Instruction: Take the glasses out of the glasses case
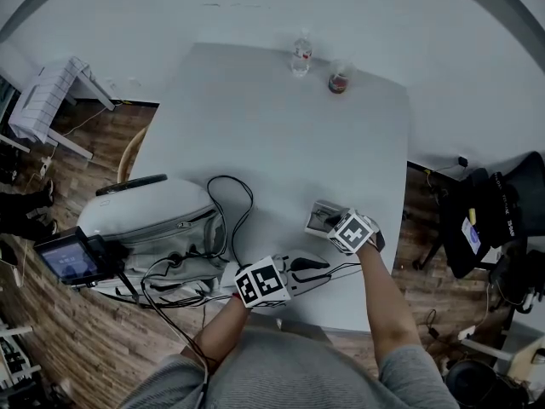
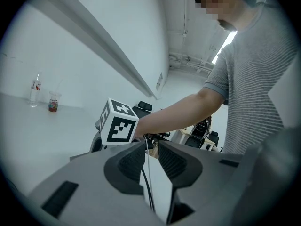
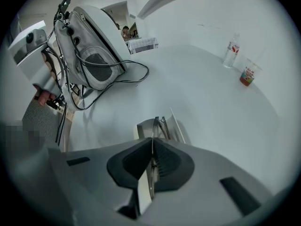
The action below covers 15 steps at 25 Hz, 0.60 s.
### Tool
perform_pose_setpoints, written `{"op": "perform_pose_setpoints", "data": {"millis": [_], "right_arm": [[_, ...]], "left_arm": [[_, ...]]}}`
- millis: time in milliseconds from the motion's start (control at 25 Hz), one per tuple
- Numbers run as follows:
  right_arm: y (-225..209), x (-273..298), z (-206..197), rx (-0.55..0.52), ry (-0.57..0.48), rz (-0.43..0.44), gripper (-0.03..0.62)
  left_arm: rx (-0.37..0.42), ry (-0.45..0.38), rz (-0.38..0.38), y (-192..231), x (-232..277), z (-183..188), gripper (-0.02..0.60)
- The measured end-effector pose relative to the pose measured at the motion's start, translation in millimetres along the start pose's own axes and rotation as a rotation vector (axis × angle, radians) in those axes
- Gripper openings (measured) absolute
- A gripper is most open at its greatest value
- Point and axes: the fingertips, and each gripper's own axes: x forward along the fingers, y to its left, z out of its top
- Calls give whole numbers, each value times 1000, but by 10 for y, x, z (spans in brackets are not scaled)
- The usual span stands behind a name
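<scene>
The open grey glasses case [image 1: 317, 218] lies near the front right of the white table [image 1: 272, 126]. My right gripper [image 1: 335, 224] points steeply down into it, its marker cube above. In the right gripper view the right gripper [image 3: 153, 144] is shut on the thin rim of the glasses [image 3: 160, 124], which stand up out of the case [image 3: 142, 127]. My left gripper [image 1: 308, 266] lies low at the table's front edge, left of the case and apart from it. In the left gripper view its jaws [image 2: 151, 147] stand a narrow gap apart, with a cable [image 2: 148, 187] running past.
A grey bag [image 1: 157, 220] with black cables [image 1: 232, 196] fills the front left of the table. A water bottle [image 1: 301, 56] and a cup [image 1: 339, 81] stand at the far edge. A black chair [image 1: 494, 220] is off to the right.
</scene>
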Motion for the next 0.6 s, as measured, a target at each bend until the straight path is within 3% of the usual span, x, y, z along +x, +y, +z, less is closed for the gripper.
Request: {"op": "perform_pose_setpoints", "data": {"millis": [600], "right_arm": [[60, -140, 64, -11, -84, -42, 18]], "left_arm": [[10, 1, 2, -41, -37, -4, 92]]}}
